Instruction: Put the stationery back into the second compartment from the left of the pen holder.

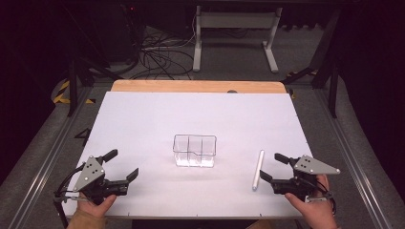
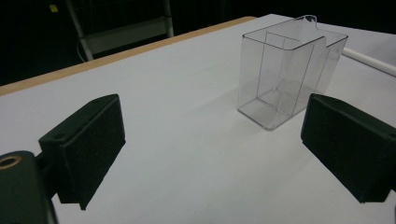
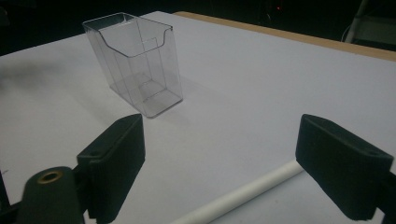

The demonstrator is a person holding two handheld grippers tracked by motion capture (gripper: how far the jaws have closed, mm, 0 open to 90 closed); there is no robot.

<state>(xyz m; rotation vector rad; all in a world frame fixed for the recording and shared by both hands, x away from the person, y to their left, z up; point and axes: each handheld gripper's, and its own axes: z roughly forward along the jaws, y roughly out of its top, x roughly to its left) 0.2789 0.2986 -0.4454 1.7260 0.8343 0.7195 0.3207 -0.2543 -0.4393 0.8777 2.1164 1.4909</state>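
Here the right hand-held gripper (image 1: 274,168) is held with jaws spread, nothing clamped, the white rod (image 1: 258,170) lying on the bench between them. Likely light, stiff and rollable, it is best pinched mid-length. The left hand-held gripper (image 1: 123,164) is open too

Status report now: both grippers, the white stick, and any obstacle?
Left gripper open, empty. Right gripper open, white stick between its jaws, not gripped. Clear box stands apart.
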